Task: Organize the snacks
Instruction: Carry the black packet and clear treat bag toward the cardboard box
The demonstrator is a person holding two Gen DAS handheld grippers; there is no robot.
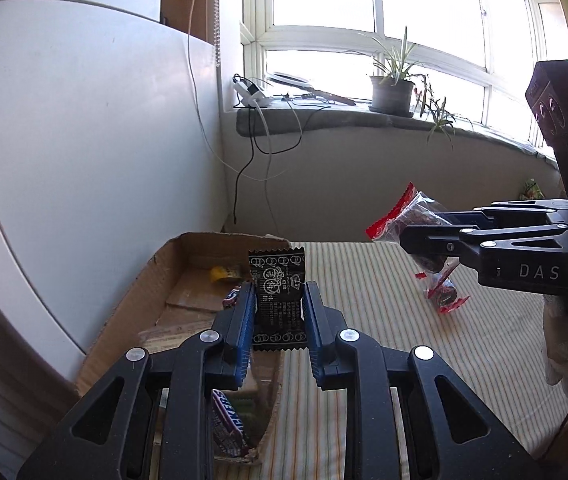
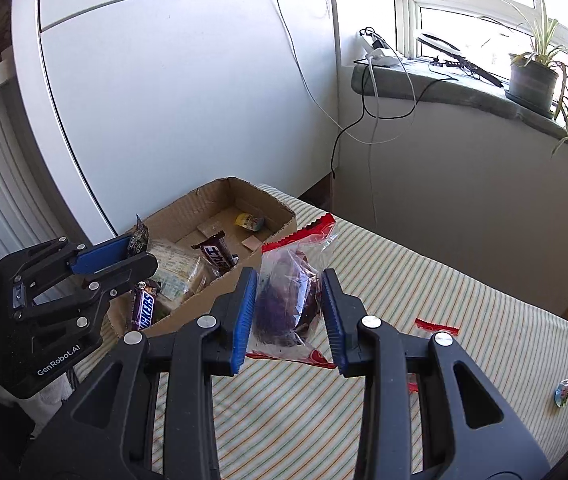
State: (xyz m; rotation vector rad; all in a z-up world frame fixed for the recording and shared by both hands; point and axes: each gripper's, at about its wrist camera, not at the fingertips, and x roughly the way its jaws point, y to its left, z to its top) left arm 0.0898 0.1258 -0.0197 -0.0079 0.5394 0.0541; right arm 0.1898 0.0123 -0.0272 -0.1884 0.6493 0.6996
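Note:
My left gripper (image 1: 277,312) is shut on a black snack packet (image 1: 278,300) and holds it upright above the near end of an open cardboard box (image 1: 131,300). It also shows in the right wrist view (image 2: 131,250) over the box (image 2: 279,226). My right gripper (image 2: 288,312) is shut on a clear bag with red edges (image 2: 288,300) holding a dark snack, above the striped cloth to the right of the box. The same bag (image 1: 408,216) shows in the left wrist view. The box holds Snickers bars (image 2: 143,310), a brown bar (image 2: 215,256) and a yellow sweet (image 2: 248,221).
The striped cloth (image 2: 404,272) covers the surface. On it lie a red-edged wrapper (image 1: 444,296), also in the right wrist view (image 2: 436,325), and a small colourful sweet (image 2: 563,392) near the right edge. A white panel (image 2: 183,100) stands behind the box. A windowsill with potted plants (image 2: 532,76) and cables lies beyond.

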